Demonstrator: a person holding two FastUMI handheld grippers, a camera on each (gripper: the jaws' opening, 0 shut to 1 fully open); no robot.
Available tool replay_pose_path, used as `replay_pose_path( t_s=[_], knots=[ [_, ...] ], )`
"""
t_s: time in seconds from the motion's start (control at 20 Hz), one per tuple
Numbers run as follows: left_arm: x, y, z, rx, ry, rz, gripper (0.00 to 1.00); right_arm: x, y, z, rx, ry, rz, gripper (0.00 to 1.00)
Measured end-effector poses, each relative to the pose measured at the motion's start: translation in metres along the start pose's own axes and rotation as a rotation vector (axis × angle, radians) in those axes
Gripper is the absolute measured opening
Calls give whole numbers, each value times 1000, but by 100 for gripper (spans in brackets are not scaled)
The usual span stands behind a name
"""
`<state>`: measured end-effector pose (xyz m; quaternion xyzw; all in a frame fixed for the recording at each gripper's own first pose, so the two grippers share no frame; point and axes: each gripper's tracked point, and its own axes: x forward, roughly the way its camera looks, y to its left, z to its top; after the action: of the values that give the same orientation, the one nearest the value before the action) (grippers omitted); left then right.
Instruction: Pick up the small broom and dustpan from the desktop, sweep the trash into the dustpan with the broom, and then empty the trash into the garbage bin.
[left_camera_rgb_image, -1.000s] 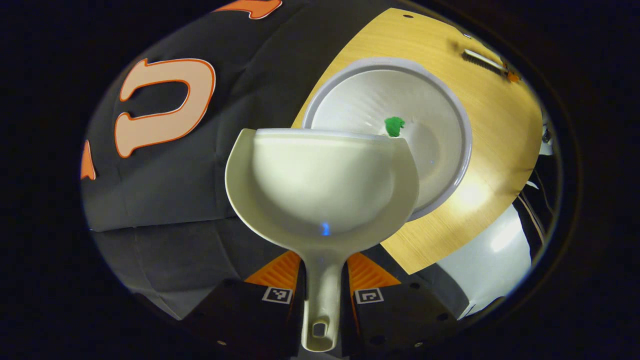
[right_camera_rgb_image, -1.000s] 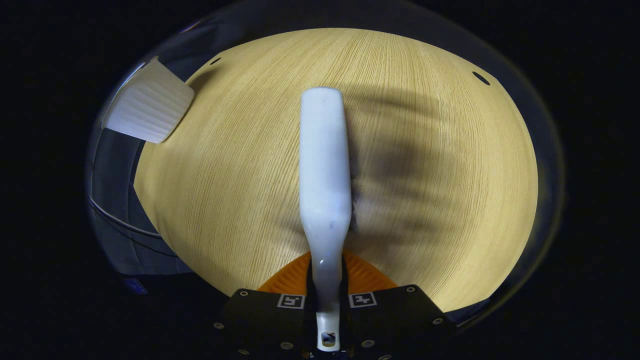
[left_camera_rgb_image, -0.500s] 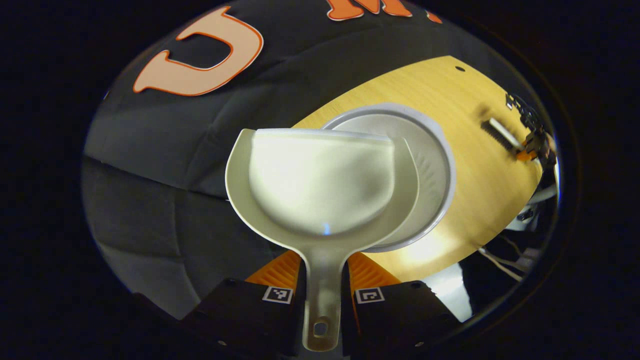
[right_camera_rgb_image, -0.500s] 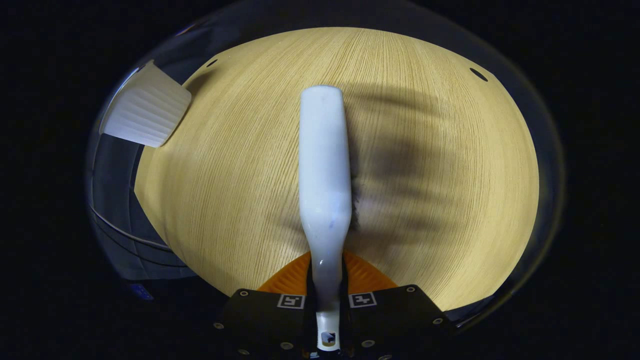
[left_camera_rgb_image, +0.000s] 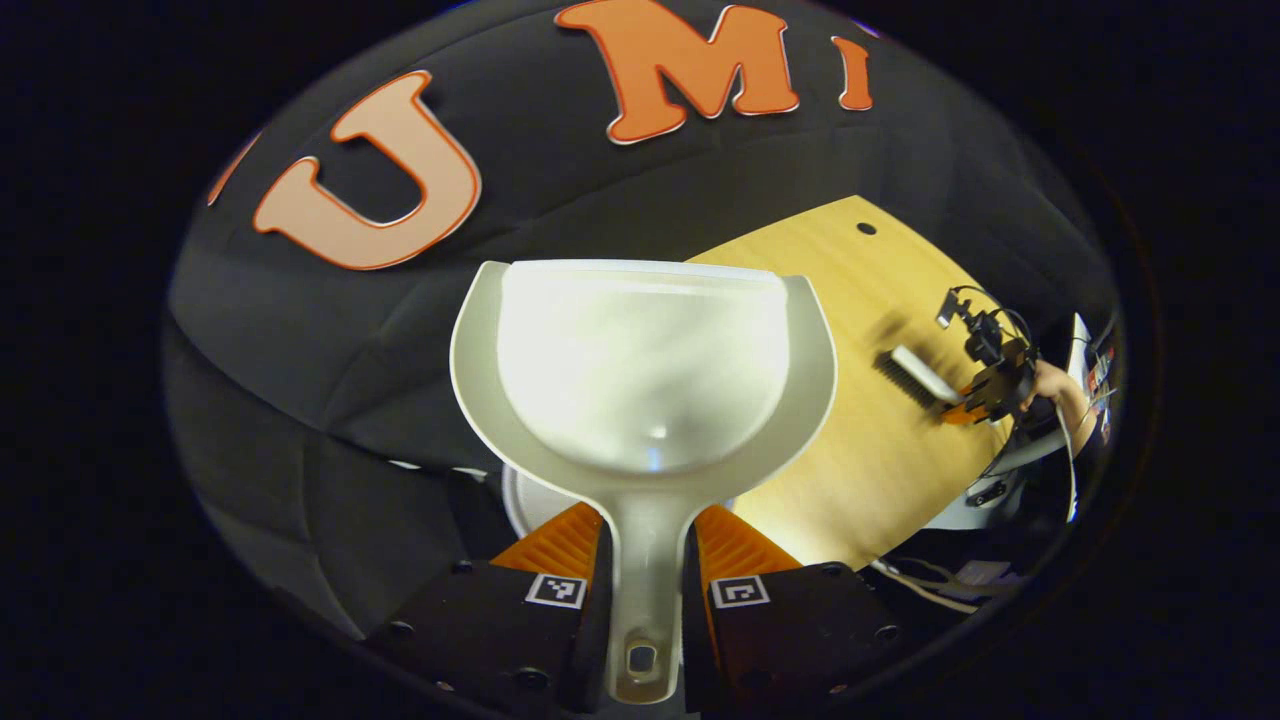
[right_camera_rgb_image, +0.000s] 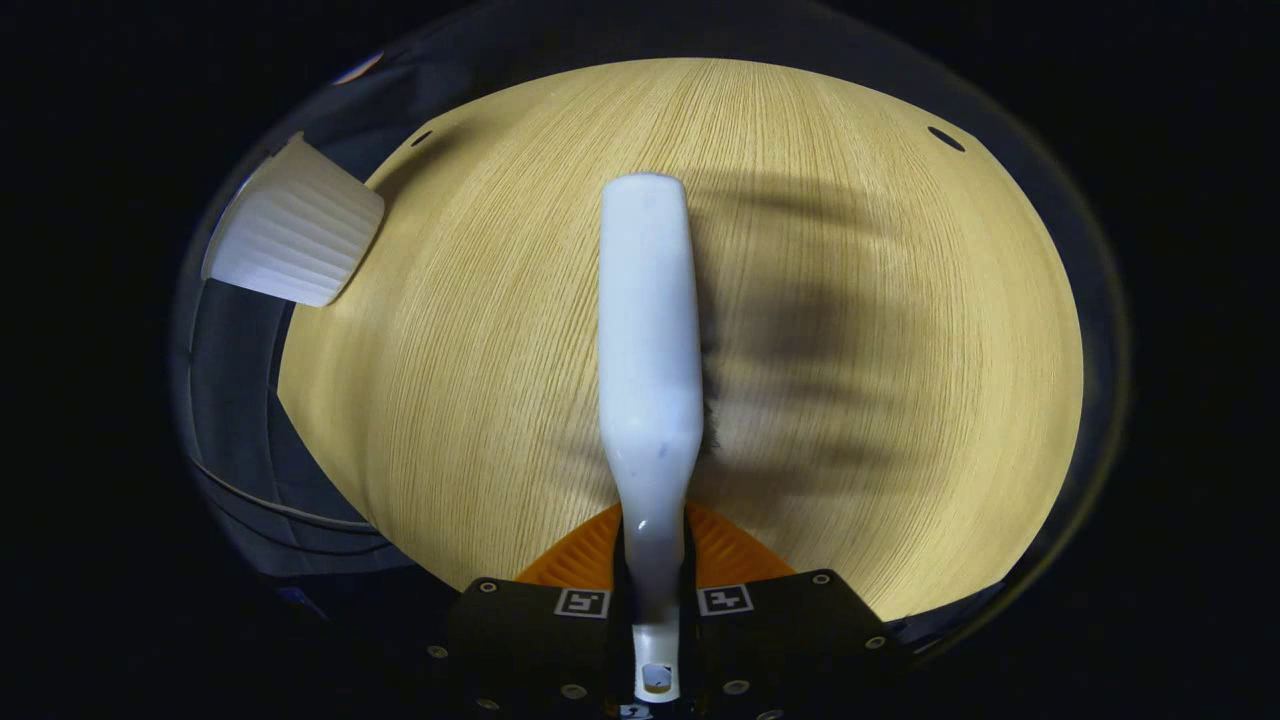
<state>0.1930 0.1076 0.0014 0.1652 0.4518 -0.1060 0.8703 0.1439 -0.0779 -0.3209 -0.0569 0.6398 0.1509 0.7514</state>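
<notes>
My left gripper (left_camera_rgb_image: 648, 545) is shut on the handle of the white dustpan (left_camera_rgb_image: 640, 370), whose scoop looks bare and points at the booth wall. A sliver of the white garbage bin (left_camera_rgb_image: 515, 500) peeks out under the scoop. In the left gripper view the right gripper (left_camera_rgb_image: 985, 385) hovers far off over the wooden desktop (left_camera_rgb_image: 850, 460), carrying the small broom (left_camera_rgb_image: 915, 375). In the right gripper view my right gripper (right_camera_rgb_image: 655, 535) is shut on the white broom (right_camera_rgb_image: 648, 330), held just above the desktop (right_camera_rgb_image: 480, 380). The ribbed bin (right_camera_rgb_image: 295, 225) stands at the upper left there.
A hand (left_camera_rgb_image: 1055, 385) holds the far gripper at the table's right end, with cables (left_camera_rgb_image: 940, 580) below the edge. The desktop has small round holes (right_camera_rgb_image: 945, 138) near its far corners. The broom casts a broad shadow (right_camera_rgb_image: 820, 330) to its right.
The left gripper has tilted the dustpan up and away from the bin; the bin and the green scrap inside it have slid out of sight beneath the scoop. The right gripper has barely moved.
</notes>
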Motion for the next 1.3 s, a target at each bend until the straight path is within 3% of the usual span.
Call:
replay_pose_path(
  t_s=[0.1,0.3,0.55,0.75,1.0,1.15,1.3],
  knots=[
    [11,-34,12,-19,-7,-77,31,1,1,-1,6,-4,3,17],
    [46,-80,20,-39,-10,-153,31,1,2,-1,21,-1,7,17],
    [116,-140,-14,-97,52,-210,31,-2,1,1,27,-10,-1,17],
    [184,-174,-60,-136,136,-187,31,0,1,4,43,-25,-35,17],
    [238,-182,-91,-219,151,-77,31,2,4,7,42,-39,-86,17],
    [261,-200,-108,-291,170,-105,31,2,6,5,32,-38,-111,17],
    [286,-199,-137,-297,202,-115,31,3,7,4,25,-38,-117,17]
  ],
)
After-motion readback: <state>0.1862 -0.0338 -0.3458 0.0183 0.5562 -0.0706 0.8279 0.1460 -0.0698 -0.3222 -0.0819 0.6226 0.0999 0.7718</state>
